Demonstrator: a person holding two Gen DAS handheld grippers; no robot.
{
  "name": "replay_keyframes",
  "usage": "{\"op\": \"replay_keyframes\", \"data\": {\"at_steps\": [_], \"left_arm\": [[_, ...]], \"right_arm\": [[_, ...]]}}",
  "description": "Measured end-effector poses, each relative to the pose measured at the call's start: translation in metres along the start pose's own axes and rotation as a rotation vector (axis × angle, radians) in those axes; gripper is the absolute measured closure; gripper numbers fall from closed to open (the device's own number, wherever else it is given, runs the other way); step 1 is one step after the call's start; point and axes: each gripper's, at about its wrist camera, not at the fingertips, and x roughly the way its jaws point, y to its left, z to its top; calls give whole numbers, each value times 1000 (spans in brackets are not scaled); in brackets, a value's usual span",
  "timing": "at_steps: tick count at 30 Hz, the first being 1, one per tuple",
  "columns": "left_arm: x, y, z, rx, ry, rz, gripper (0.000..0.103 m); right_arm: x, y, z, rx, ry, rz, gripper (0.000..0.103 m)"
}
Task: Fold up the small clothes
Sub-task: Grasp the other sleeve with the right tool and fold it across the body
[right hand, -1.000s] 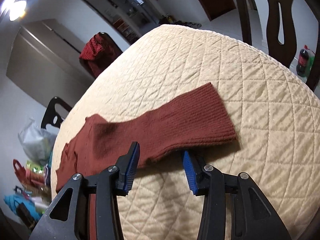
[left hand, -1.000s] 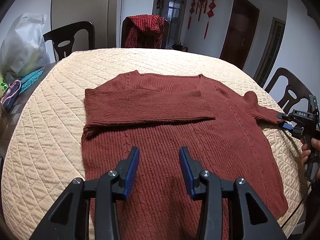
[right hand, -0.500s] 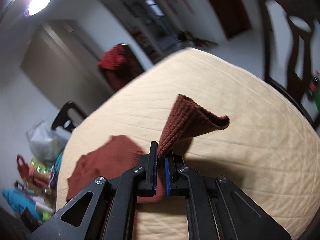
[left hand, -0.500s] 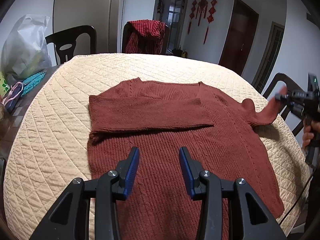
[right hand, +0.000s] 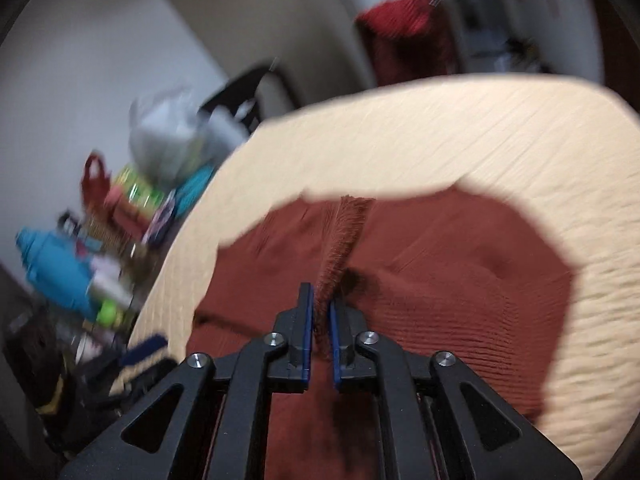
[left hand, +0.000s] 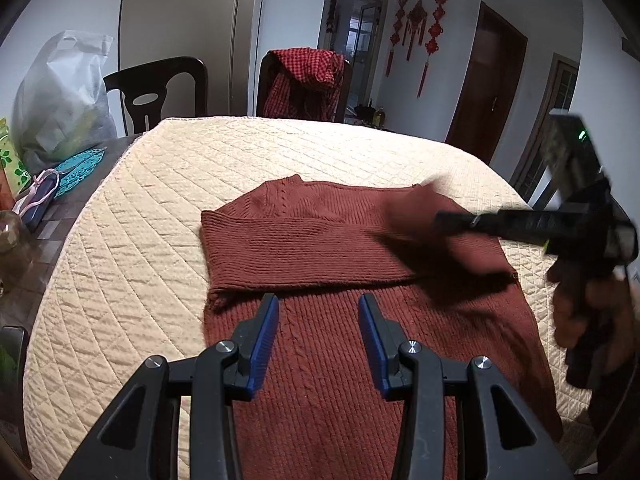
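Note:
A rust-red knit sweater [left hand: 320,380] lies flat on the beige quilted table cover [left hand: 152,220]. One sleeve [left hand: 288,248] is folded across its chest. My left gripper [left hand: 318,320] hovers open over the sweater's lower body with nothing between its fingers. My right gripper [right hand: 321,308] has the other sleeve's cuff [right hand: 344,236] standing up between its blue pads; its jaws are opening. In the left wrist view the right gripper [left hand: 444,218] is a blur over the sweater's right shoulder, with the sleeve [left hand: 416,208] trailing from it.
A person's hand [left hand: 580,308] holds the right gripper at the table's right edge. Dark chairs stand behind the table, one draped with a red checked garment [left hand: 308,76]. A plastic bag [left hand: 60,96] and teal clutter [left hand: 80,172] crowd the left side.
The right gripper shut on the sleeve cuff at the right edge, lifted it and swept it left over the sweater's body. The left gripper stayed open and barely moved.

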Motion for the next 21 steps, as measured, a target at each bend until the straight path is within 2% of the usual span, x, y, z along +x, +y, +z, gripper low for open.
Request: {"op": "replay_keyframes", "data": {"at_steps": [4,7,9,14,16,21], "left_arm": [[1,-3,5,29,12,-4,59],[10,-11,14,52,38,-48,59],[25,-17,21,52,61,-69,59],[71,-30,35,63,125,-107,59],[87,-33,40,60,140,-95,59],[117,-40,43,89,196,-133,59]], "right_arm": [[-14,-2,-10,-25,-13,43,87],[-41,-11,-12,-22,-69,6,87],[-57,-26,-15,8,-96,-23,87],[-61,-46,-27,62,-89,-64,87],[-62,-51,-31,74,-81,-68,87],[-65,-59,-37,76,-84,-78,87]]}}
